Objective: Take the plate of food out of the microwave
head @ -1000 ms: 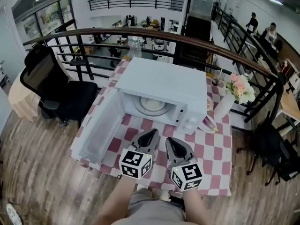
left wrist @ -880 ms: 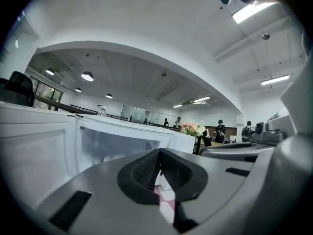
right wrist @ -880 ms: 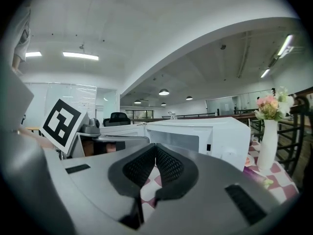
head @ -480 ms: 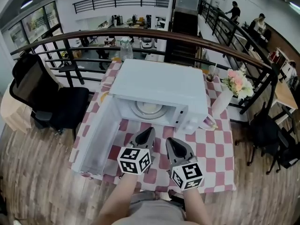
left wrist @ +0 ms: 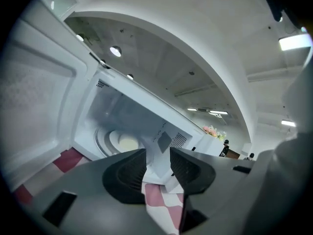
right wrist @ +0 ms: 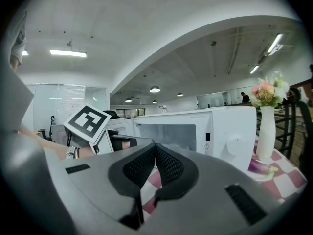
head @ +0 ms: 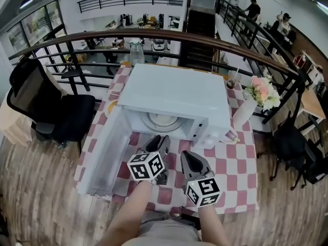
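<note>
Open-plan office space fills the top of the head view, seen past a curved dark railing, with a black chair at the left edge. Below the railing, at the centre of the frame, stands a table under a red-and-white checked cloth. On it sits a white microwave, its door swung fully open toward the lower left.

Both my hands hold grippers in the lower centre of the frame, in front of the oven's mouth. My left gripper is nearest the opening; its jaws are spreading apart with nothing between them, only cloth and the oven's sill showing through the gap. My right gripper hangs just beside it, lower and to the right, its jaws pressed together on nothing.

A white vase of flowers stands right of the oven.

The plate of food rests inside the cavity on the turntable, at the centre of the head view and middle left of the left gripper view.

As I judge it, the door is done; reaching in, gripping the plate's rim and drawing it out all remain.
</note>
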